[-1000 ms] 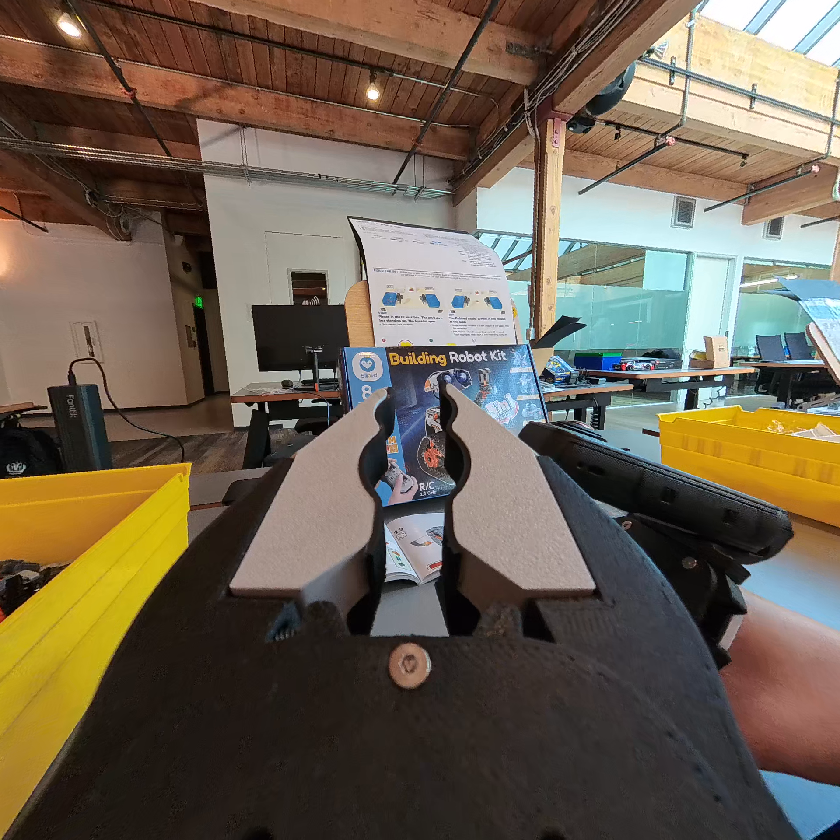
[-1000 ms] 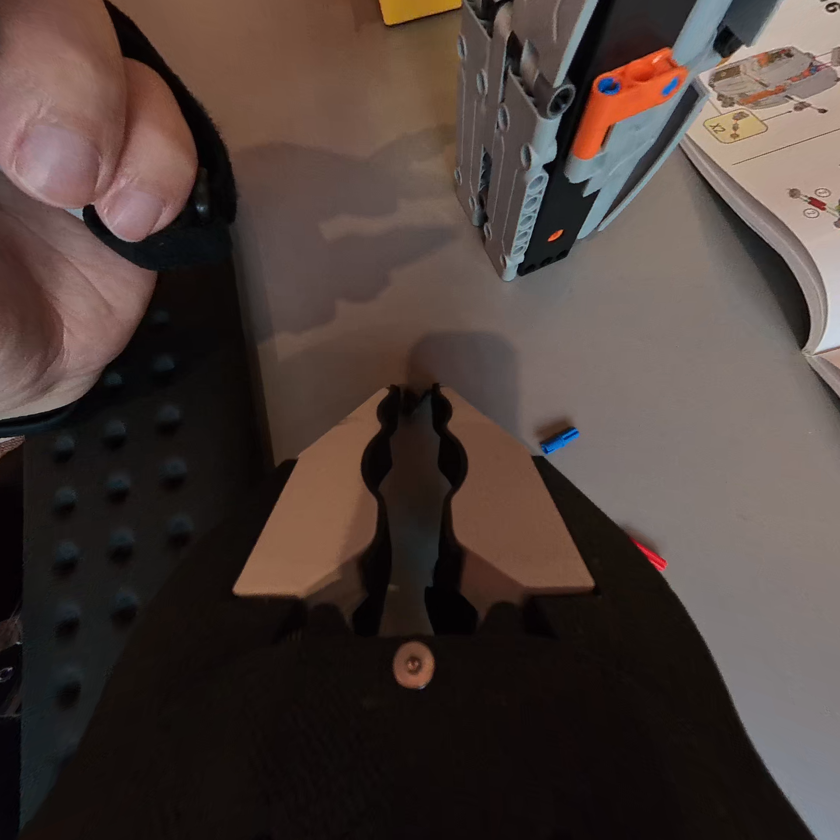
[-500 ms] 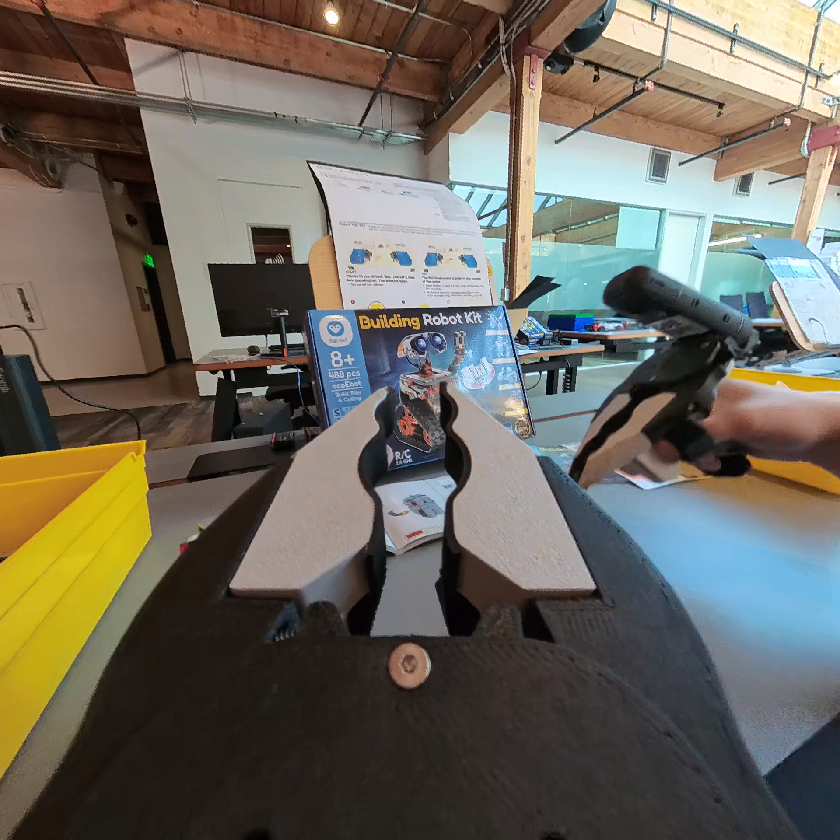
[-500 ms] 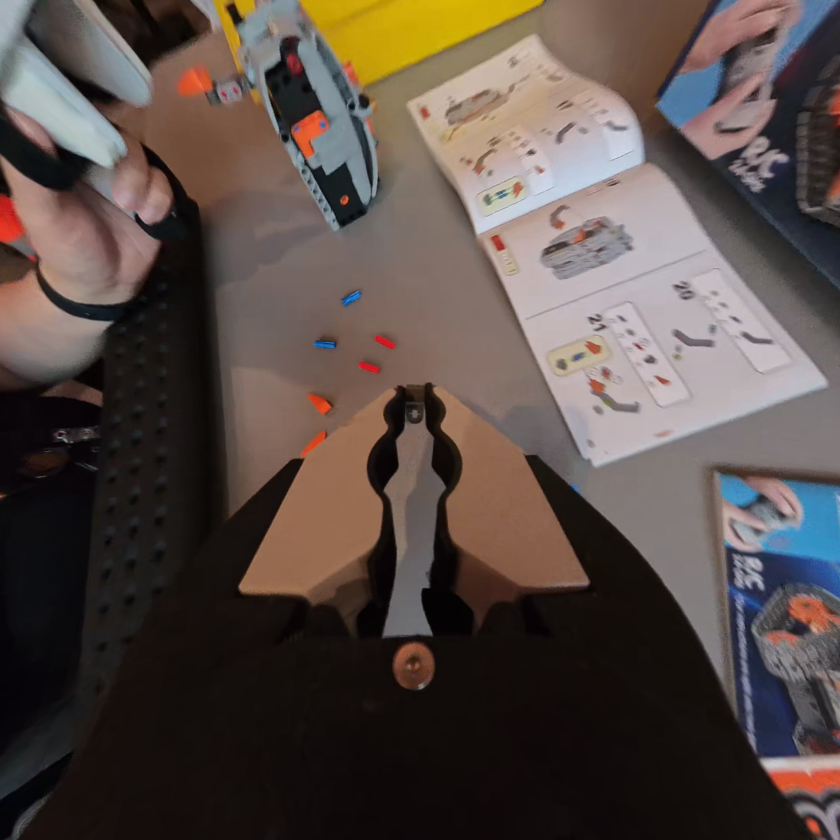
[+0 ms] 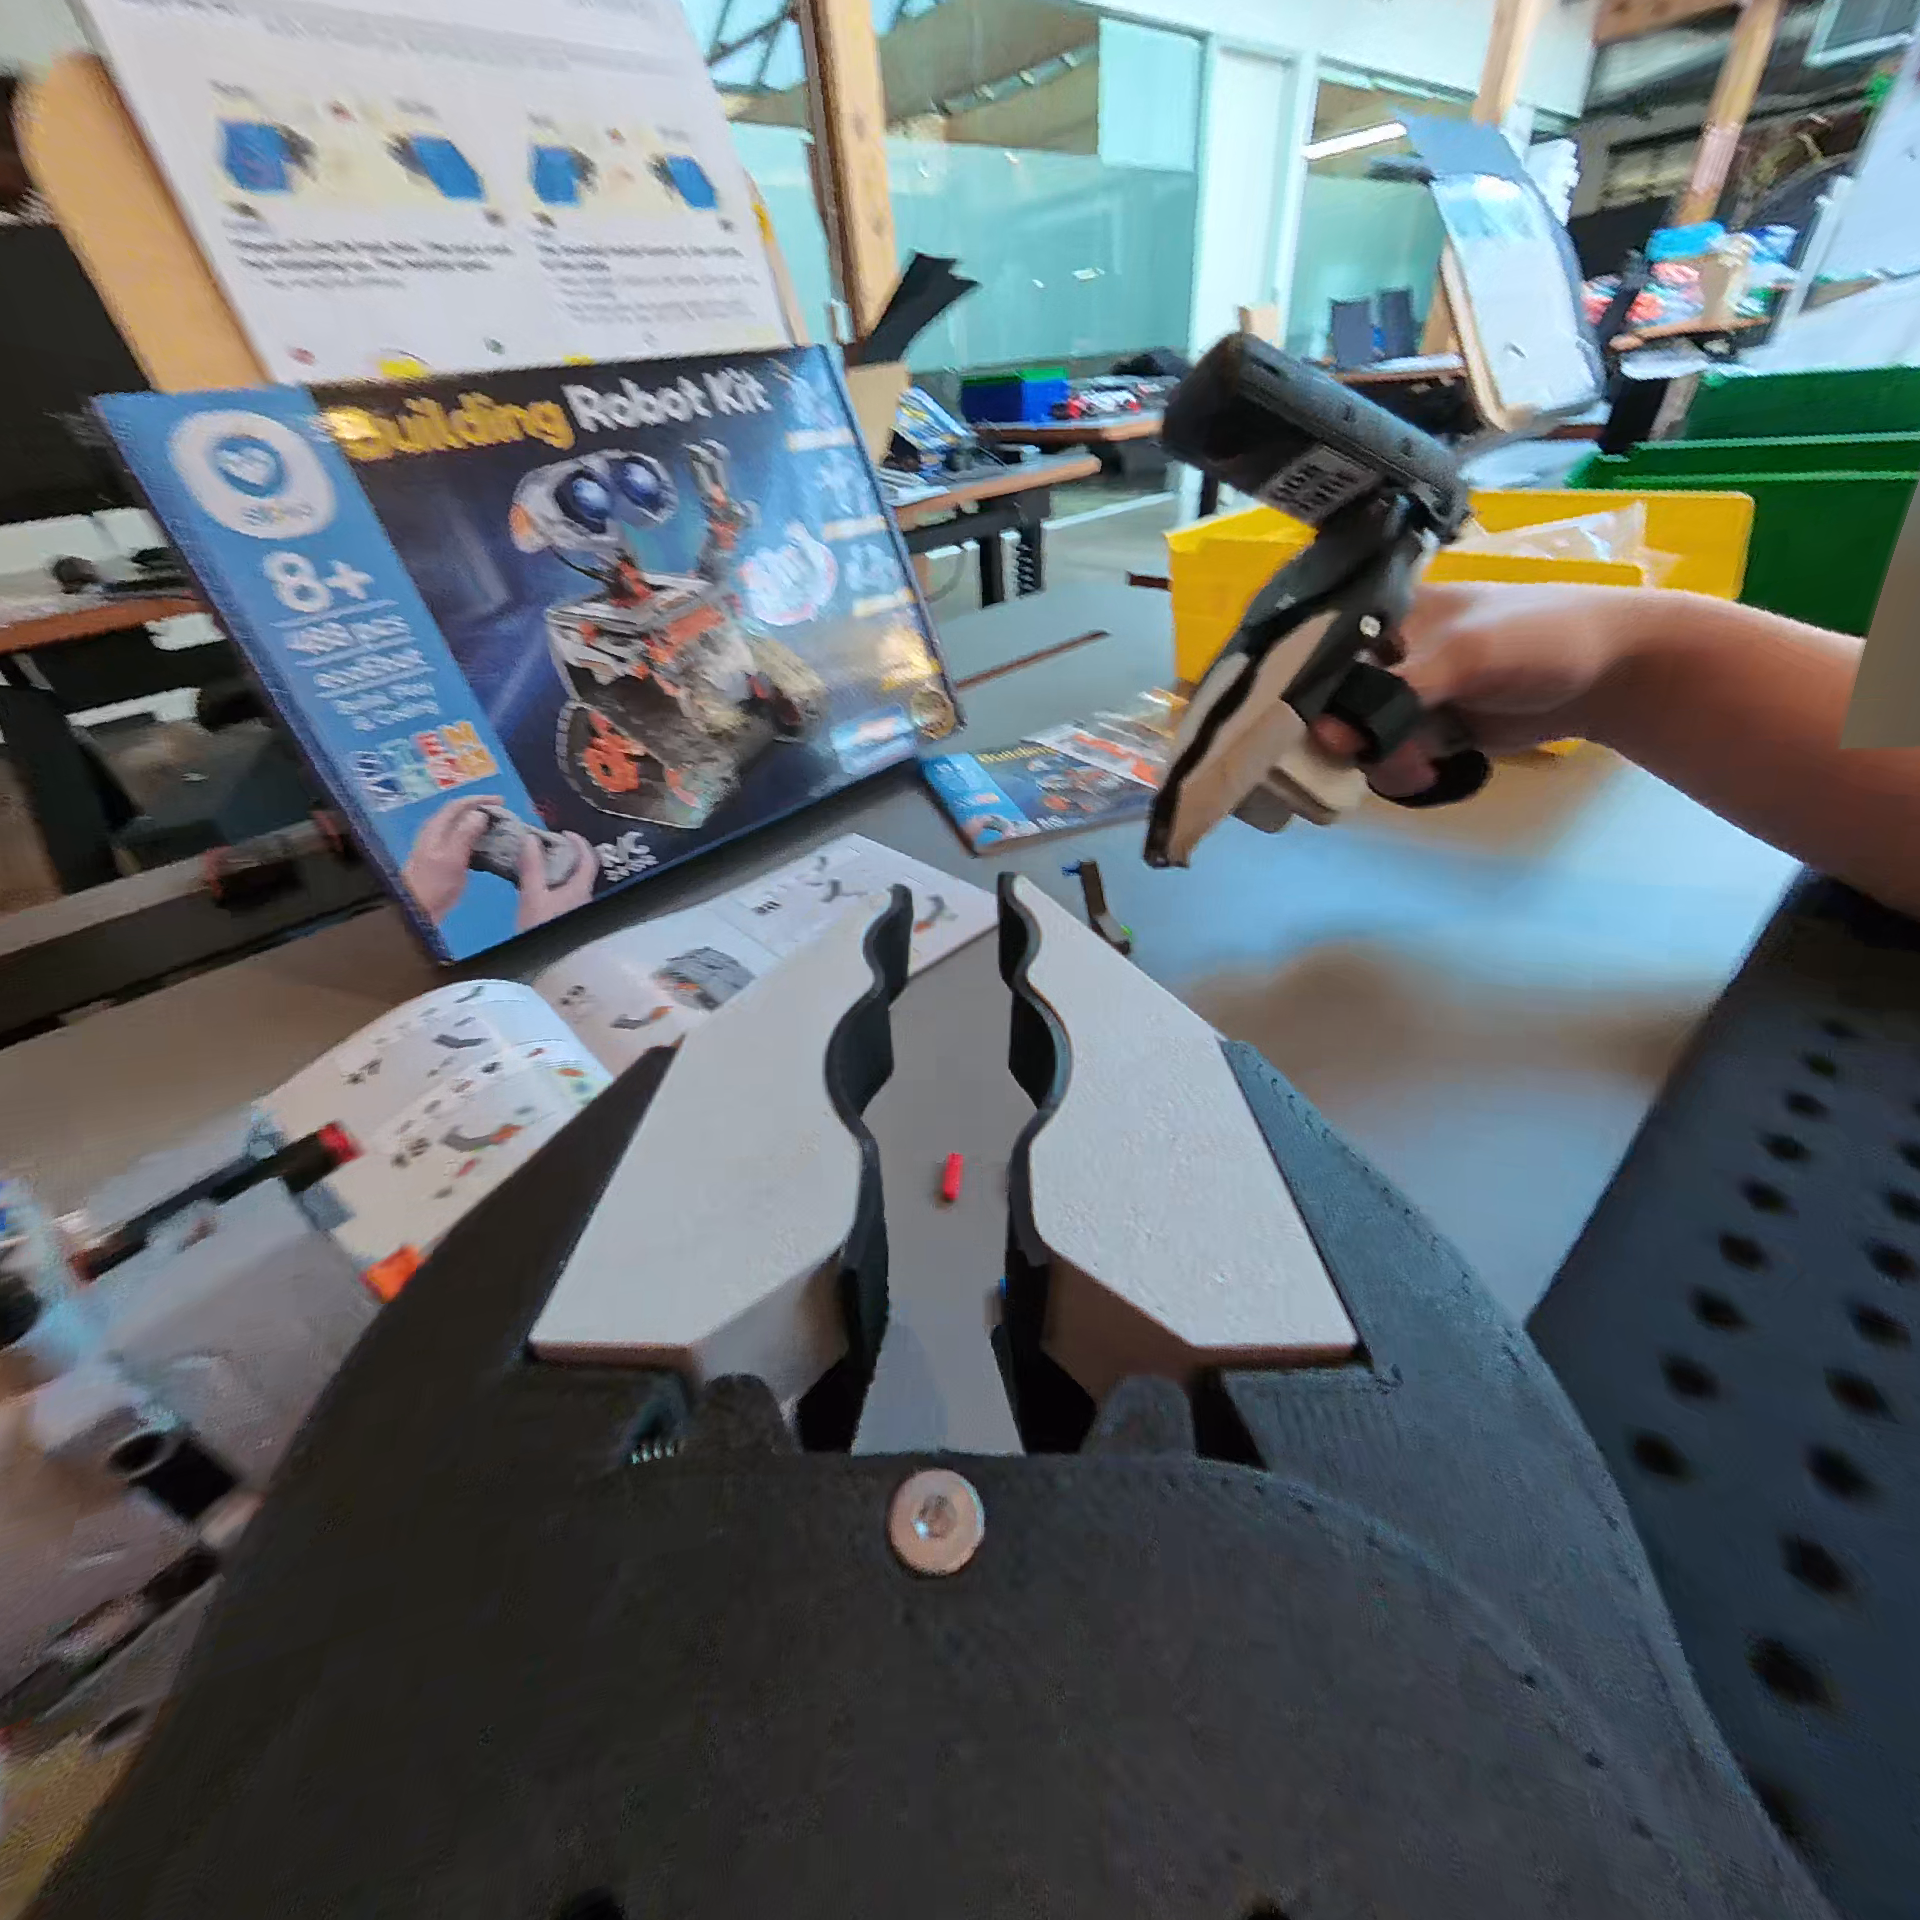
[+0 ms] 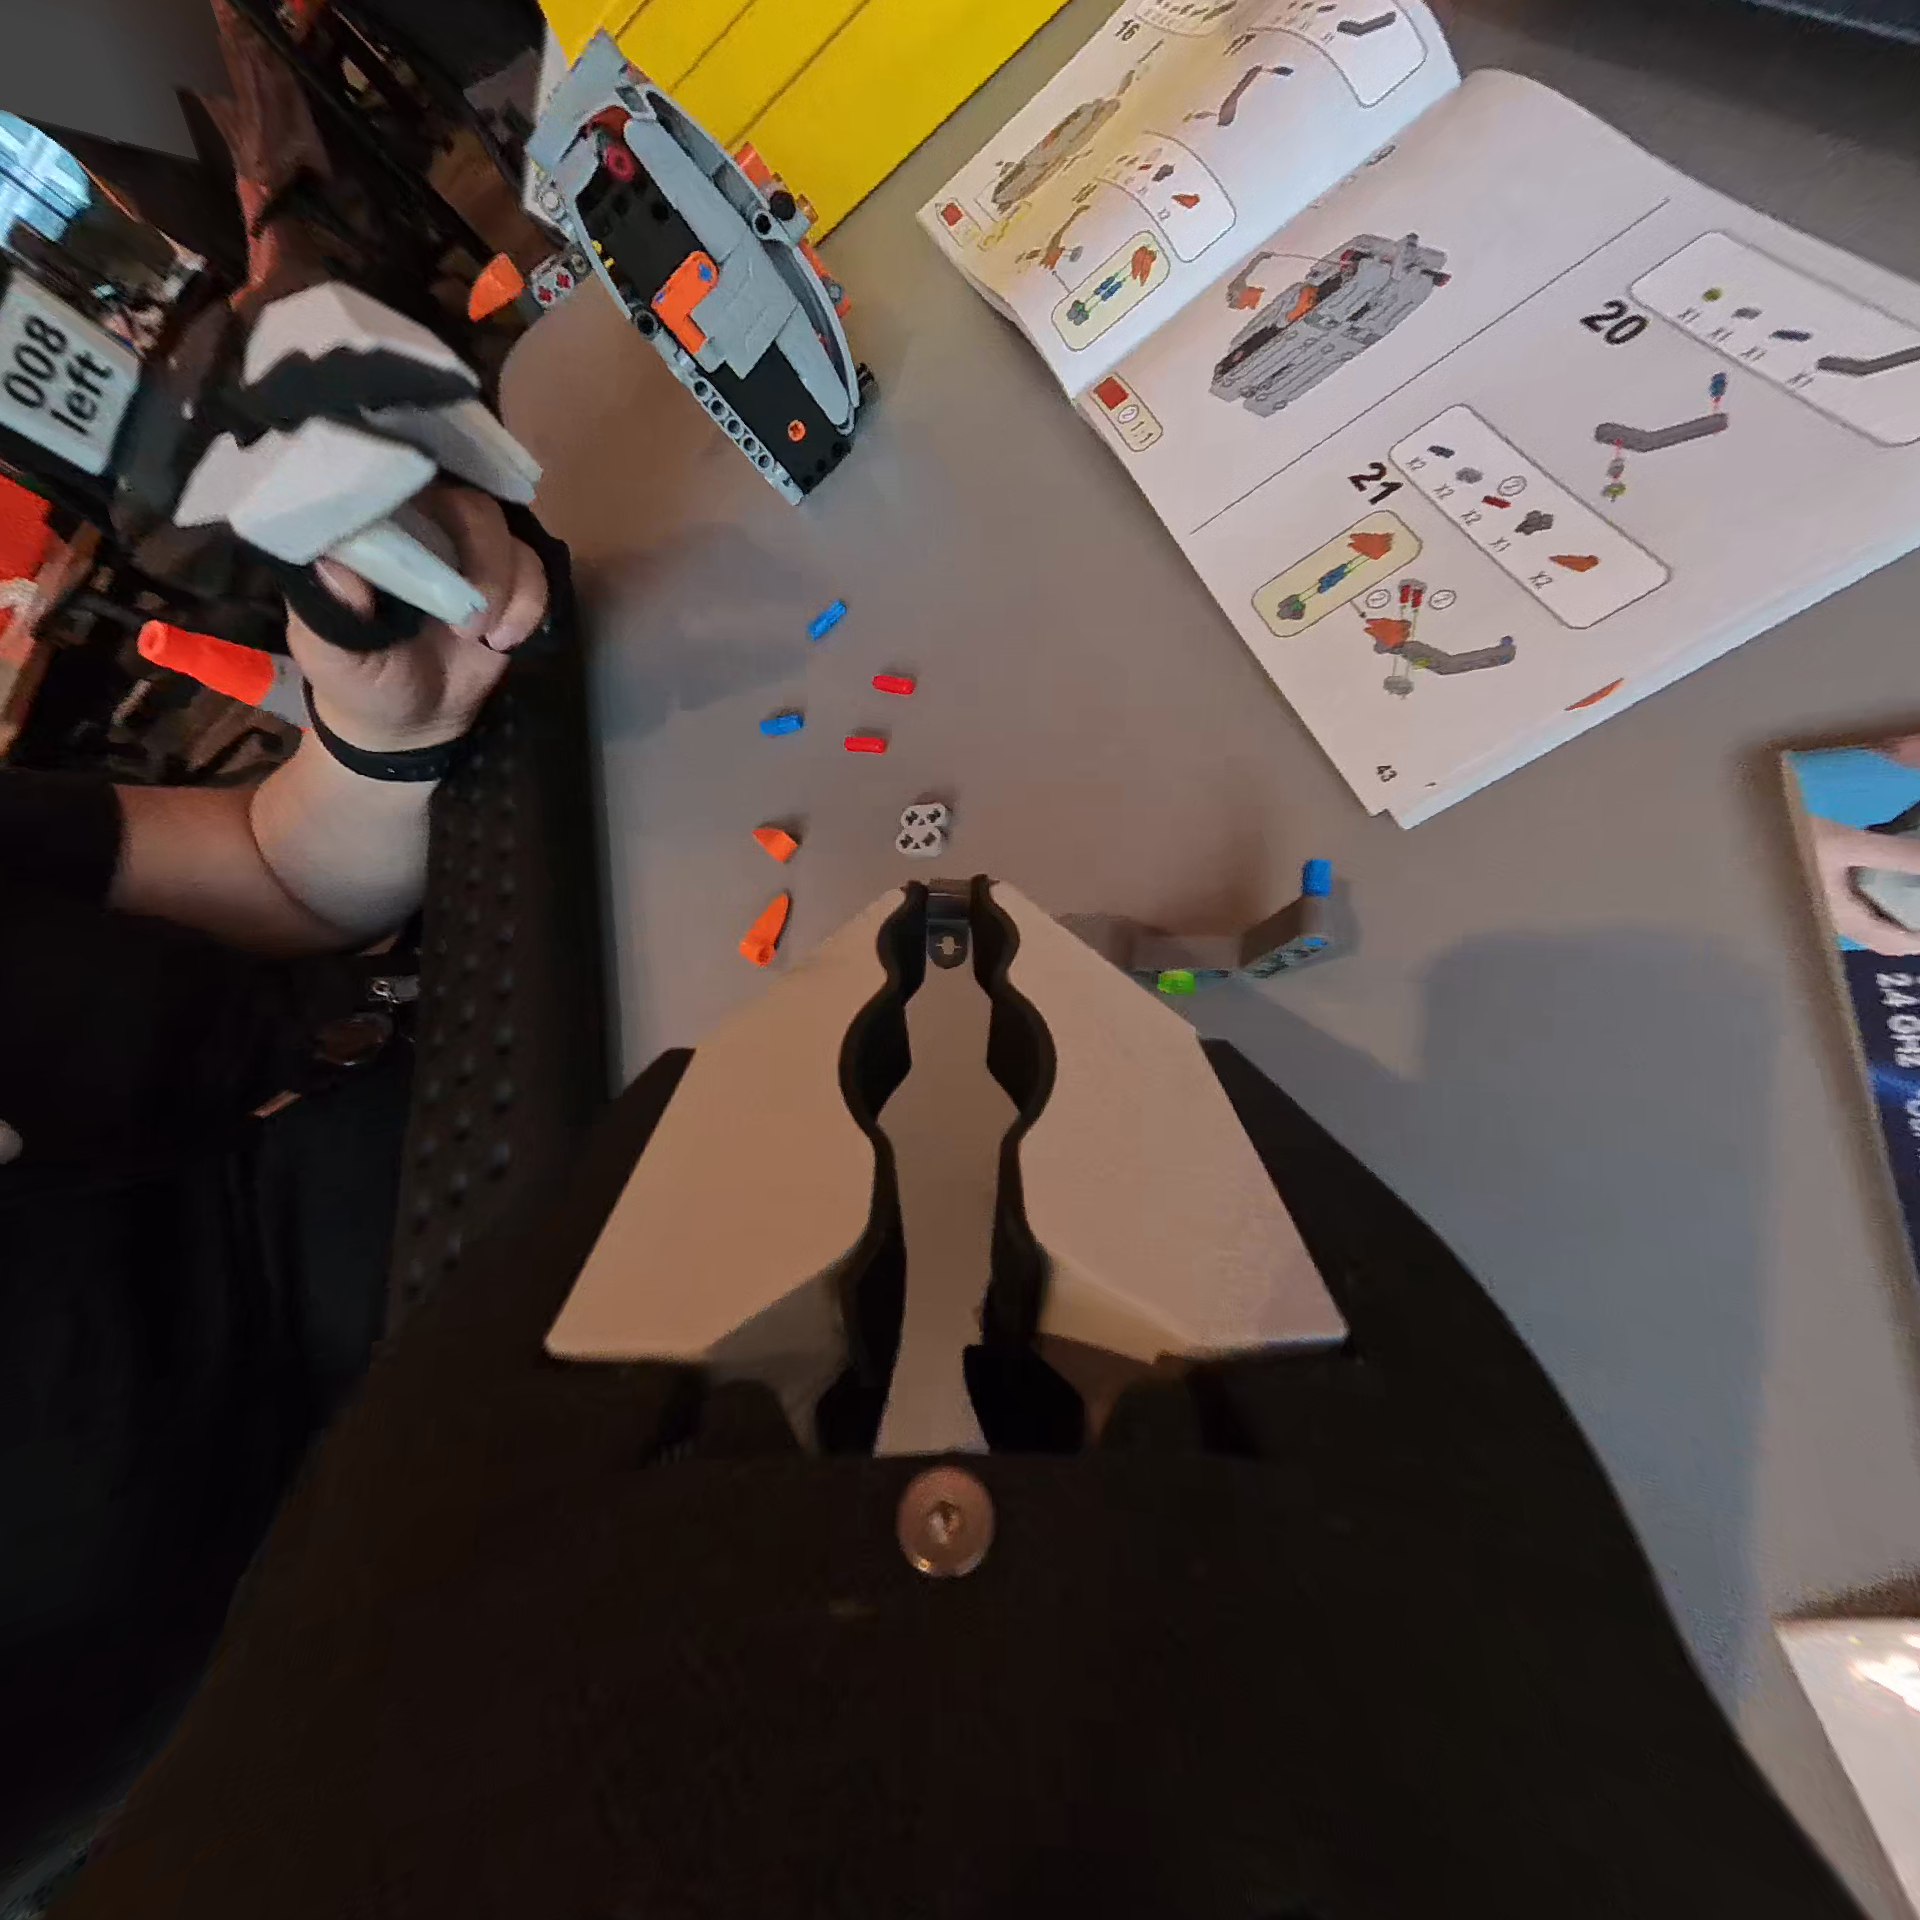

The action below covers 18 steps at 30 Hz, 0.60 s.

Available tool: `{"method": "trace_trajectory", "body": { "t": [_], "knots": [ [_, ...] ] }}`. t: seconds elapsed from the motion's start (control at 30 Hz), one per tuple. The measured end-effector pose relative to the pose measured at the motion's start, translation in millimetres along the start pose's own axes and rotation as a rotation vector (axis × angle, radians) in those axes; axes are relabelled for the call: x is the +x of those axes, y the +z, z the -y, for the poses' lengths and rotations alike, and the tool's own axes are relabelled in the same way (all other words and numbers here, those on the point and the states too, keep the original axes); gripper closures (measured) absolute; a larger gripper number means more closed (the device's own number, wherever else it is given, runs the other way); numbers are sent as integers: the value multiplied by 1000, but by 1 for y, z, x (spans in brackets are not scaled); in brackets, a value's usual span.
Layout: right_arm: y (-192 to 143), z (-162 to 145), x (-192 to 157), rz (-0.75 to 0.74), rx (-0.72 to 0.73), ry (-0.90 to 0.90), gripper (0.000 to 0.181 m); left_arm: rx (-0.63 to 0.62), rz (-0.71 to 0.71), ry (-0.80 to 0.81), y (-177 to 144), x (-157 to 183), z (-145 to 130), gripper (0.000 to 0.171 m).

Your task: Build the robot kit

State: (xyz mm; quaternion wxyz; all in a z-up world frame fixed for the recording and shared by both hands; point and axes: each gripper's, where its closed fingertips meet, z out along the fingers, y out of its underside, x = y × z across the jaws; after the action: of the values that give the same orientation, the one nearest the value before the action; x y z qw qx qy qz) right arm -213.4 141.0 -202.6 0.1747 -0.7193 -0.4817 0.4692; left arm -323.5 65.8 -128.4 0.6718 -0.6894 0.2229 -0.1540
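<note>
Two grippers are hovering over a grey table scattered with small building-kit parts.

The right gripper is pointing steeply down. Its jaws are clenching a small grey piece at the very tips. A light grey connector is lying on the table just beyond those tips. A bent grey beam is lying just to their right, with its long axis running crosswise to the fingers.

The left gripper is holding nothing; its jaws are standing apart. A red pin is showing through the gap, resting on the table below, with its long axis roughly parallel to the fingers.

Further loose parts are lying between the two grippers – two blue pins and two orange pieces. In the right wrist view, the left gripper is sitting to their left and the right gripper's tips nearer the camera; which one is closer cannot be told.

A partly built model is standing beyond the pins, against a yellow bin. An open instruction booklet is lying to its right, and the kit box is leaning upright behind it.
</note>
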Motion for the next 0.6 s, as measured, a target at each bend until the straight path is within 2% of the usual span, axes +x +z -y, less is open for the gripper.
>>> {"method": "trace_trajectory", "body": {
  "t": [0.1,0.17,0.23,0.4,0.5,0.6],
  "knots": [
    [7,2,-1,29,13,55,173,-33,-113,-35,6,19,-6,154],
    [12,2,3,10,28,124,173,3,-174,-75,4,27,-1,145],
    [17,5,2,25,68,195,173,20,-215,-93,3,31,2,145],
    [30,20,-32,246,201,367,173,-38,-273,-96,8,42,-9,139],
    [37,24,-50,323,239,397,173,-53,-258,-79,13,44,-12,121],
    [41,29,-69,392,253,405,173,-86,-276,-19,16,53,-19,122]
  ]
}}
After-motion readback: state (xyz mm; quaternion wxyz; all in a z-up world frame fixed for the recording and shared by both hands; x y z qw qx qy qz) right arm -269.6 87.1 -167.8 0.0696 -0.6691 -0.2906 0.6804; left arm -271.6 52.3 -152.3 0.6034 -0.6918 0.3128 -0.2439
